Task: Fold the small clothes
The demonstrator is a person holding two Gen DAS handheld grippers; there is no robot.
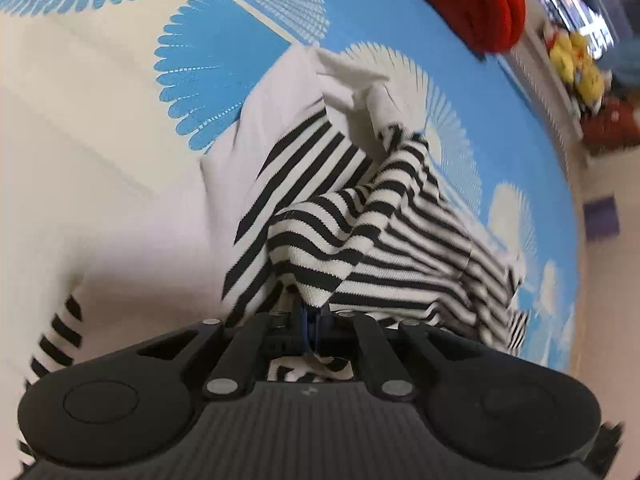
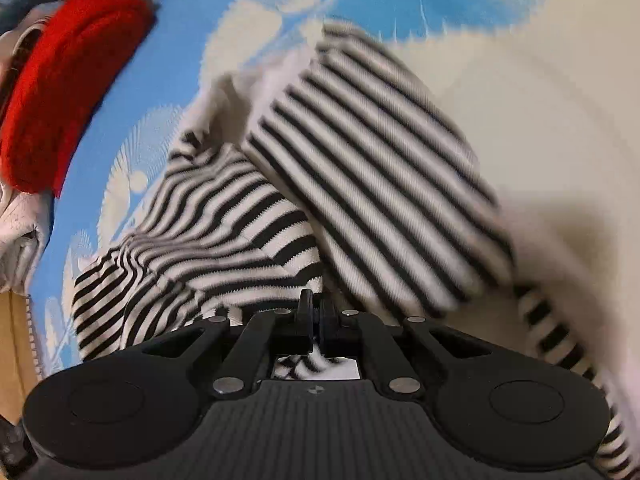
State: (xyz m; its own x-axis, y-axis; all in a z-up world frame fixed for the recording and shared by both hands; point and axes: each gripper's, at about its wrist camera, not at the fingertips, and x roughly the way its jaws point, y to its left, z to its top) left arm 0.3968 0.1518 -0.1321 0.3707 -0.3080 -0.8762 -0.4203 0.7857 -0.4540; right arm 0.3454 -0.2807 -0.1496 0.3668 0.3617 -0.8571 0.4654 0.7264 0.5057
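Note:
A black-and-white striped knit garment (image 1: 360, 220) with a plain white panel (image 1: 272, 120) lies crumpled on a blue and cream patterned bedsheet (image 1: 240, 12). My left gripper (image 1: 314, 312) is shut on a bunched fold of the striped cloth. In the right wrist view the same striped garment (image 2: 360, 160) is partly lifted and blurred. My right gripper (image 2: 316, 312) is shut on its striped edge, and cloth shows between the jaws near the base.
A red knit item (image 1: 480, 0) lies at the far edge of the bed; it also shows in the right wrist view (image 2: 60, 92). Yellow plush toys (image 1: 576, 60) sit on a shelf beyond the bed. Pale folded cloth (image 2: 20, 220) lies at the left.

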